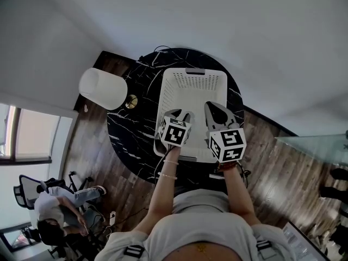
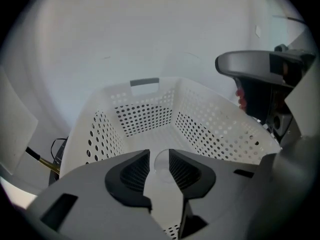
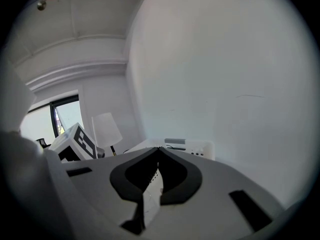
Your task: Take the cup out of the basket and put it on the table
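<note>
Left gripper (image 2: 159,158) pitched steeply downward, jaws standing apart, right gripper (image 3: 159,151) close to level, jaw tips together, forearms (image 1: 163,194) stretched forward side by side.

White wall (image 1: 244,15), wood floor (image 1: 272,167) — white lamp (image 1: 103,88), window (image 1: 32,135) at left.

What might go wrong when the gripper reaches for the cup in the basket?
The cup is pale like the basket floor and lies beyond the open jaws of the left gripper, so a slightly off pinch may tip it. The basket walls are tall; the lifted cup might catch the rim. The right gripper hovers close and might bump.
</note>
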Tool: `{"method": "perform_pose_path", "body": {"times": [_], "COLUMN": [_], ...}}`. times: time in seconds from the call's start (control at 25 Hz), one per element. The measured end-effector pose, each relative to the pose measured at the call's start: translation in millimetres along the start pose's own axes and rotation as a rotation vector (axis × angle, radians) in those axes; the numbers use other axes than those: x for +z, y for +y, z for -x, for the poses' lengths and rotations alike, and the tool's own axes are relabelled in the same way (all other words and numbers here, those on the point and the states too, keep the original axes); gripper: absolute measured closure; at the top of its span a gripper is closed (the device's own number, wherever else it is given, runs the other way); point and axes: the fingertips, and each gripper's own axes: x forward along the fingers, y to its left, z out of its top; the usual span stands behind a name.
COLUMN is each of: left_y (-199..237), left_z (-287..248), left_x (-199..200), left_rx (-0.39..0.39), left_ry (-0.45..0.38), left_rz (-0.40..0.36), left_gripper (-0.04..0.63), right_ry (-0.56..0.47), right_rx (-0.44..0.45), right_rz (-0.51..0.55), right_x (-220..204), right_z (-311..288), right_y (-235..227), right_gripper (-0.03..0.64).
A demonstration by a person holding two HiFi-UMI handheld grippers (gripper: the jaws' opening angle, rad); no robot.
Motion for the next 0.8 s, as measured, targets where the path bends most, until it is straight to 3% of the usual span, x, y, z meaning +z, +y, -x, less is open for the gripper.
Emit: {"method": "perform_pose_path", "body": {"times": [0.32,0.8], "left_y": [-2,-5], "left_z": [-25,-46], "left_x": [-18,-31], "left_rx": [-0.005,-0.057], "left_ry": [0.104,0.129], "left_rz": [-0.028,0.03], "left_gripper": [0.486,0.486], "right_ry": [-0.004,-0.004], "right_rx": [0.012,0.028], "right_rz": [-0.025,-0.038], "right_x": [5,10], "right_z": [-7,-17], "right_y": [-2,-4], "right_gripper": [0.609,0.609]}}
